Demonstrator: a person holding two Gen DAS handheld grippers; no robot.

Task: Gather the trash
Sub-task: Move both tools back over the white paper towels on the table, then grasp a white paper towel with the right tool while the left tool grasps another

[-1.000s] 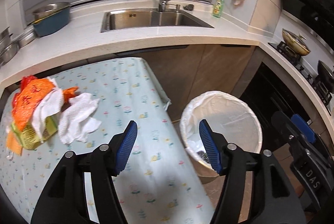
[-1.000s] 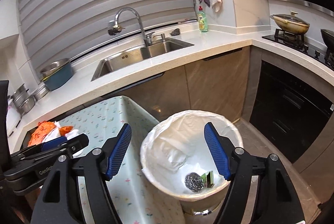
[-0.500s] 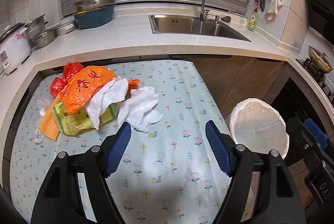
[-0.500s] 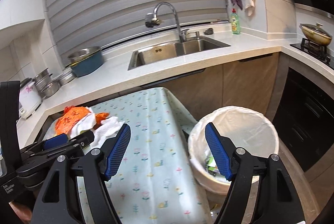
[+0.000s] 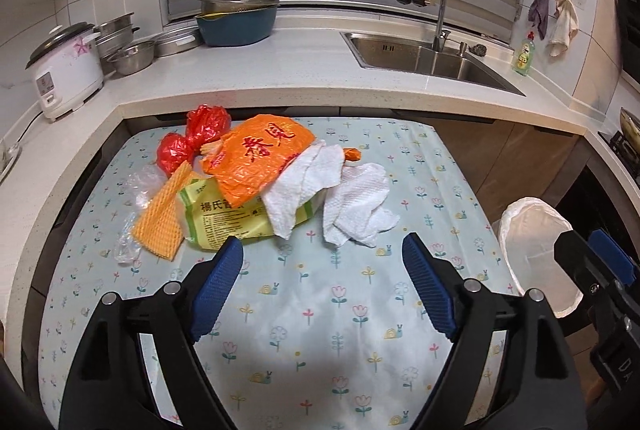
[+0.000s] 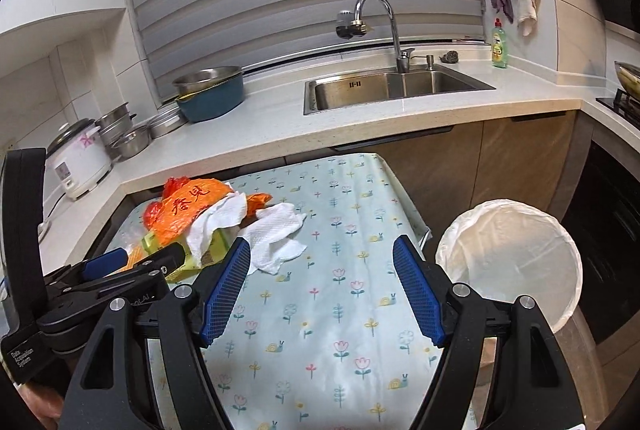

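Your trash sits in one heap at the far left of the floral-clothed counter (image 5: 320, 310): an orange plastic bag (image 5: 260, 155) on top, a red bag (image 5: 192, 139) behind it, a yellow-green packet (image 5: 224, 218) beneath, an orange waffle-textured cloth (image 5: 162, 218) and clear plastic wrap (image 5: 132, 213) at the left edge. Two crumpled white paper towels (image 5: 352, 205) spill off the heap's right side onto the cloth.

Beyond the heap a white worktop (image 5: 280, 69) wraps round, carrying a rice cooker (image 5: 64, 65), stacked steel bowls (image 5: 128, 45), a blue basin (image 5: 236, 19), the sink (image 5: 424, 57) with its tap, and a green soap bottle (image 5: 525, 53). The white-lined bin (image 6: 512, 266) stands off the counter's right edge, apart from the heap; its inside cannot be seen from either camera.

Your left hand-held gripper (image 5: 322, 266) hangs over the cloth with its blue pads spread wide, holding nothing; the left pad's tip lies just short of the yellow-green packet, and nothing stands between the pads and the paper towels. Your right hand-held gripper (image 6: 322, 268) is likewise spread wide and empty, above the cloth between the heap and the bin. In the right view the left tool's body covers the heap's near left part.
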